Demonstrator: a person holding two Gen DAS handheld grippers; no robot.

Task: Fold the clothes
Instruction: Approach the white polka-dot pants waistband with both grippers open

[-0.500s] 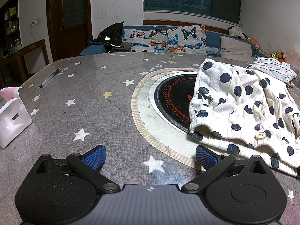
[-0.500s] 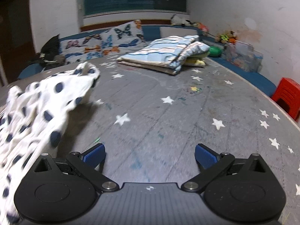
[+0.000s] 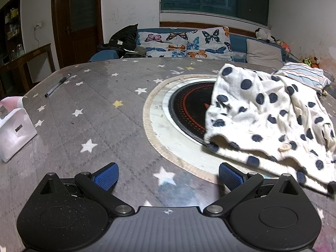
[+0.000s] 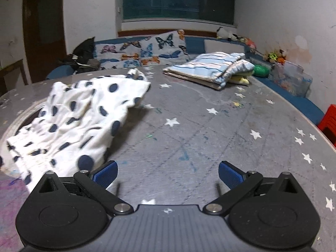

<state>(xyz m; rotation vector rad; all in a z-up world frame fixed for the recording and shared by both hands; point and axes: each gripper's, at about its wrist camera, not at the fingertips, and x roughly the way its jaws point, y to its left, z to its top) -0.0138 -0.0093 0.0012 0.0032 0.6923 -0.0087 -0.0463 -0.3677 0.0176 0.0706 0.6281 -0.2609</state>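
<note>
Swung left since half a second ago on the right-hand side: polka-dot garment [image 4: 79, 117] now spread well into that view, lower hem reaching the left blue pad [image 4: 106, 173] of the right gripper [image 4: 168, 174], where earlier only a bunched edge showed. Little change on the left side. Both tongs released, spread wide, nothing between the pads. Left gripper [image 3: 168, 175] hovering over star-print table cover [image 3: 84, 113], garment [image 3: 271, 117] ahead and to its right, draped over part of the round black hotplate [image 3: 187, 113]; a button visible near the hem. Ahead-left of that gripper: a pen [image 3: 57, 85]; a white tissue box [image 3: 14, 130] further left, cut off by the frame edge. Beyond the right gripper, ahead-right: folded striped cloth [image 4: 212, 68] stacked on something yellow, mostly hidden. Butterfly cushions [image 4: 142, 52] on the bench behind. Red stool [image 4: 328, 121] cut off at the right edge. Garment's shape hard to read, crumpled and blurred; sleeves not distinguishable.
</note>
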